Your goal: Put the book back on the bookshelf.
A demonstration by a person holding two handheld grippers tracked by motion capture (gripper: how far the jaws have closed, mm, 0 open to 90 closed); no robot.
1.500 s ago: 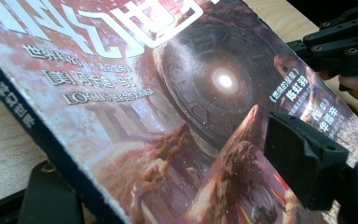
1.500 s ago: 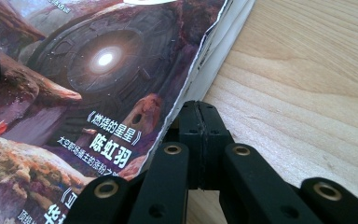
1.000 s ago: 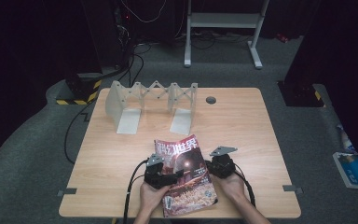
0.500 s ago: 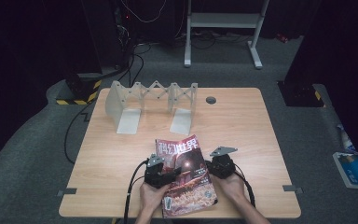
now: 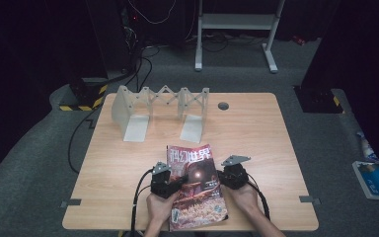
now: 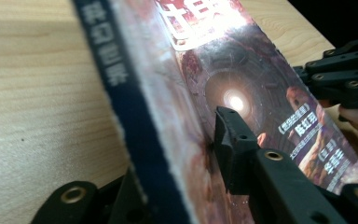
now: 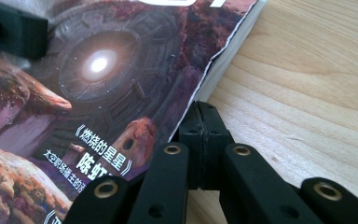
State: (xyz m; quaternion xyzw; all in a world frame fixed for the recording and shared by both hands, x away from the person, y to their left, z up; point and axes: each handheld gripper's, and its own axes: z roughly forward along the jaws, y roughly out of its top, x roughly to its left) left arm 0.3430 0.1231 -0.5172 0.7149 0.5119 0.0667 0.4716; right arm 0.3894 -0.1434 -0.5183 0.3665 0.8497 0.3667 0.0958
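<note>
A dark room with cables and a white metal stand surrounds a light wooden table. At its near edge lies a glossy magazine with a red and purple cover, between 2 hand-held black grippers. The left gripper has just been closing: one jaw presses on the cover, the other sits under the dark blue spine, pinching the magazine. The right gripper has its jaws pressed together, tips touching the magazine's right edge. A pale plastic folding book rack stands at the far side, well apart.
</note>
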